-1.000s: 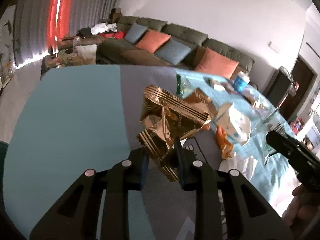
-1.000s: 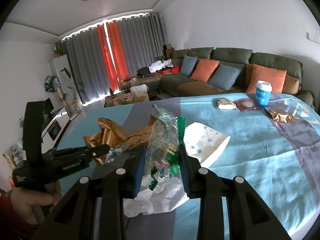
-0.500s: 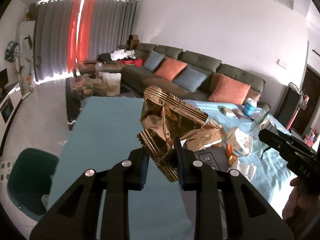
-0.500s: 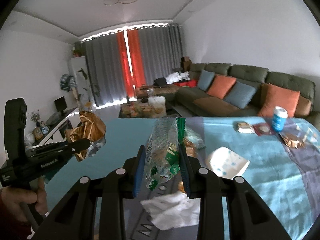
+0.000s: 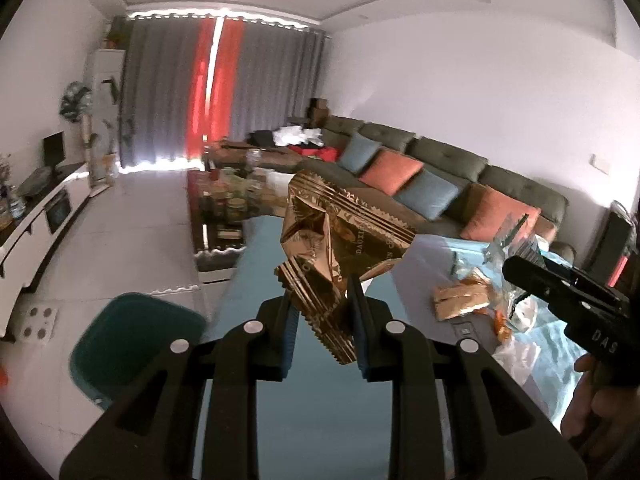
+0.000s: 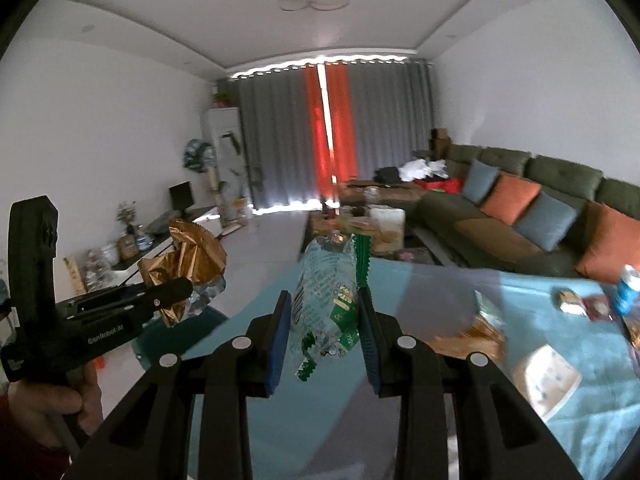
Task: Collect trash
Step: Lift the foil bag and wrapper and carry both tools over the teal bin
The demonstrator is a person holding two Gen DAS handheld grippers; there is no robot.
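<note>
A crumpled gold foil wrapper (image 5: 340,256) is clamped between the blue pads of the left gripper (image 5: 322,316) and is held clear above the table (image 5: 320,420), apparently so that it can be carried off the edge. Part of a printed word, "DAOXI…", can be read on the foil; the rest is lost in the creases. In the right wrist view a clear plastic bag with green print (image 6: 328,300) is pinched in the same way by the right gripper (image 6: 324,332); its lettering is too blurred to be read. On the body of the left tool, "GenRobot.AI" is made out in the right wrist view, and "DAS" is seen on the right tool in the left view.

Just below and left of the table edge a teal bin (image 5: 132,340) stands open on the floor, which is judged to be the place meant for both pieces. Farther along the blue tablecloth more litter is left: a tan packet (image 5: 460,300), white paper (image 6: 548,376) and a blue-and-white cup (image 6: 626,290). Beyond, a green sofa (image 5: 460,168) with cushions and grey-and-red curtains (image 6: 332,136) are seen.
</note>
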